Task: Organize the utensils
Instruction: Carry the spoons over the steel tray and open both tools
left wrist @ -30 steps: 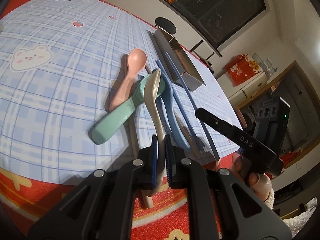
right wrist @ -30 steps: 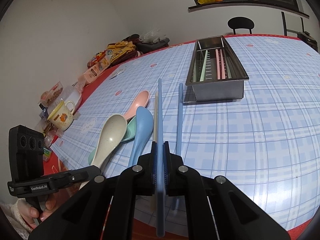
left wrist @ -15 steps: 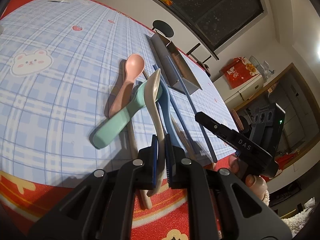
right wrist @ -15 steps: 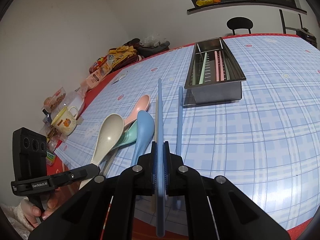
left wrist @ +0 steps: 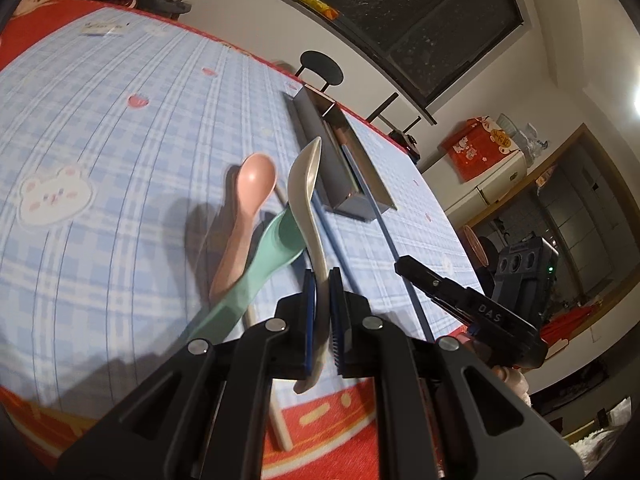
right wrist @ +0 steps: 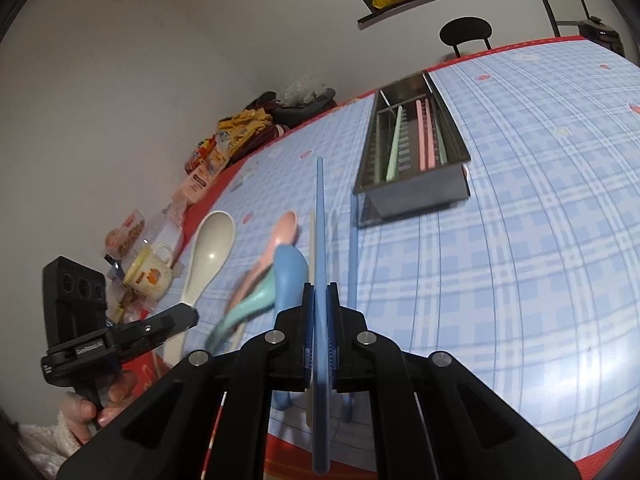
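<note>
Left wrist view: cream spoon (left wrist: 306, 184) pinched by its handle in left gripper (left wrist: 322, 320), up off cloth (left wrist: 100, 128), bowl toward tray (left wrist: 344, 168). Right gripper (right wrist: 320, 328) shut tight on blue chopstick (right wrist: 320, 216). Pink spoon (left wrist: 248, 200) and green spoon (left wrist: 256, 264) lying below. Could slip or swing, thin handle, small grip.

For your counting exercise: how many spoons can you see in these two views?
4. The cream spoon is held in the left gripper; the pink spoon, green spoon and blue spoon lie on the tablecloth. Others may be hidden.
</note>
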`<state>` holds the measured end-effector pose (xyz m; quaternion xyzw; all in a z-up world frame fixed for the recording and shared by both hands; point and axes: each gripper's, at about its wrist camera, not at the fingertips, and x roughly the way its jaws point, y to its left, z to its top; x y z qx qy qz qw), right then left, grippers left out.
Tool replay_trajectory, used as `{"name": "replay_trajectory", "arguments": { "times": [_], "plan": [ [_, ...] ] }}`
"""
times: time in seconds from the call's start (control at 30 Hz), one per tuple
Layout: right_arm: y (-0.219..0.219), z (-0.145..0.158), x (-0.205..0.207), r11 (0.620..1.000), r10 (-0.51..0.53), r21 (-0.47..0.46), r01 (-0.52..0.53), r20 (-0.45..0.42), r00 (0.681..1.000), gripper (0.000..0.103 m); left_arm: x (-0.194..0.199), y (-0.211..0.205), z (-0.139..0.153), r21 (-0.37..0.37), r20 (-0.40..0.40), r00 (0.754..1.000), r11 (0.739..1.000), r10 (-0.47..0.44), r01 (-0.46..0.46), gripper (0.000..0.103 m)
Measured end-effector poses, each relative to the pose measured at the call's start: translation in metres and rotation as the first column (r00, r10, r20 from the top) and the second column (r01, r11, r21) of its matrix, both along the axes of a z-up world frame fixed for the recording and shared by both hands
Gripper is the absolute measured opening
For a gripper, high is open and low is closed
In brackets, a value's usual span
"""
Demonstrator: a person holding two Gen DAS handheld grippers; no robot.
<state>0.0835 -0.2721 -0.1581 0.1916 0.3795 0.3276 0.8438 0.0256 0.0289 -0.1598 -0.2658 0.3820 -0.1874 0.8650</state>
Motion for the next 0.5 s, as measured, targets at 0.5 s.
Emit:
{"name": "replay_trajectory", "arguments": {
  "times": [0.5],
  "plan": [
    [-0.012, 0.040, 0.139, 0.959, -0.284, 0.040, 0.281, 0.087, 0.955, 0.007, 0.138, -0.058, 0.074, -0.005, 0.103, 0.995, 1.000, -0.003, 0.004, 0.011]
  ]
}}
